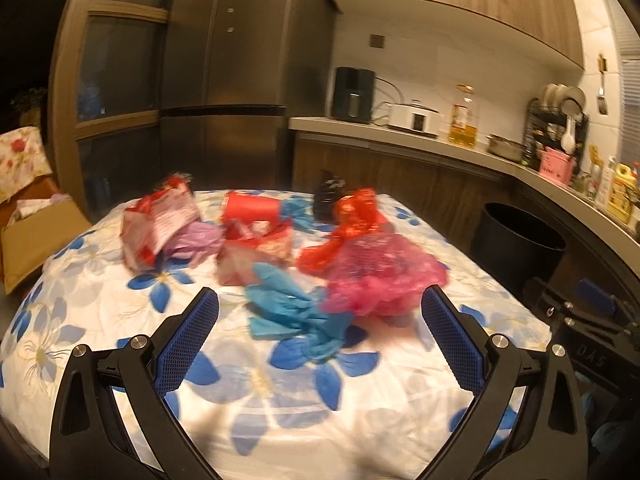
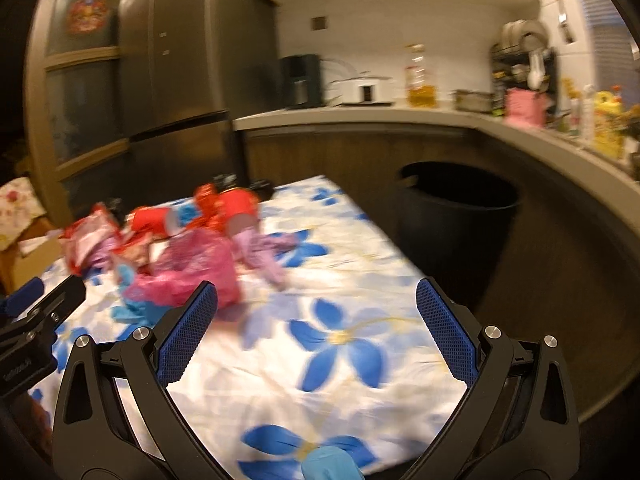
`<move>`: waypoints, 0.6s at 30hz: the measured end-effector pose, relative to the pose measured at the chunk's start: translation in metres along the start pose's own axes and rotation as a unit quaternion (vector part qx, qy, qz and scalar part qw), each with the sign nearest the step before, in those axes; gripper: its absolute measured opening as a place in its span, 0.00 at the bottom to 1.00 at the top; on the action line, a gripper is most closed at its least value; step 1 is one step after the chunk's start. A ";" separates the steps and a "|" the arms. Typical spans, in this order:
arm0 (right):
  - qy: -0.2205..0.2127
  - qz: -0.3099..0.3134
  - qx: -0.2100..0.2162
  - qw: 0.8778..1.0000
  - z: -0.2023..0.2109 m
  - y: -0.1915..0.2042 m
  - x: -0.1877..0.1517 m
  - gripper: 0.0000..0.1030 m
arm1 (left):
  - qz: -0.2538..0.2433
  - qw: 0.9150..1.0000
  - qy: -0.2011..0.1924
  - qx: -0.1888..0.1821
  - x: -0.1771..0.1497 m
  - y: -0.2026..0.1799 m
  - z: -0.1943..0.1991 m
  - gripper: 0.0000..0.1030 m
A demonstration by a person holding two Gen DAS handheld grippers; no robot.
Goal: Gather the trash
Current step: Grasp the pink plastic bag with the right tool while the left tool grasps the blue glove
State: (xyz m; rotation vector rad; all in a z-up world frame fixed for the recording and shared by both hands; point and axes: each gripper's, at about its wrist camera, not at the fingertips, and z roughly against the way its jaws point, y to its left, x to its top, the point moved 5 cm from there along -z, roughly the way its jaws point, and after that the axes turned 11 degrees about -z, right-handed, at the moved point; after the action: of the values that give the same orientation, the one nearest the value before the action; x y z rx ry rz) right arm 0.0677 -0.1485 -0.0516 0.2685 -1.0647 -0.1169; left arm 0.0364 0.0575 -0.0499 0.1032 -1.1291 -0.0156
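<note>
Trash lies on a table with a white and blue flowered cloth [image 1: 100, 300]. A crumpled blue glove [image 1: 288, 308] and a pink plastic bag [image 1: 380, 276] lie just ahead of my open, empty left gripper [image 1: 320, 320]. Behind them are a red wrapper [image 1: 160, 220], a red cup [image 1: 250, 208] and a red bag [image 1: 356, 212]. My right gripper [image 2: 316, 320] is open and empty above the cloth [image 2: 360, 360]. The pink bag [image 2: 192, 272] is at its left finger, and a pink glove [image 2: 260, 252] lies beyond. A black bin [image 2: 456, 216] stands right of the table.
A kitchen counter [image 1: 400, 132] with an oil bottle [image 1: 464, 120], appliances and a dish rack curves along the right. A dark fridge [image 1: 224, 80] stands behind the table. A cardboard box [image 1: 36, 236] sits at the left. The bin also shows in the left wrist view [image 1: 516, 240].
</note>
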 end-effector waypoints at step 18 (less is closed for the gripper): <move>0.078 0.022 0.125 0.989 -0.095 0.068 -0.023 0.40 | 0.028 0.998 0.008 0.050 -0.017 0.046 -0.036 0.95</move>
State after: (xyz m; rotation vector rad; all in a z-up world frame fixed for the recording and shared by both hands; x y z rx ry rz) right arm 0.1373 -0.0623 -0.0954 0.4730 -0.9274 0.0766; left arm 0.0594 0.1073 -0.0764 0.1616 -1.1156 0.0917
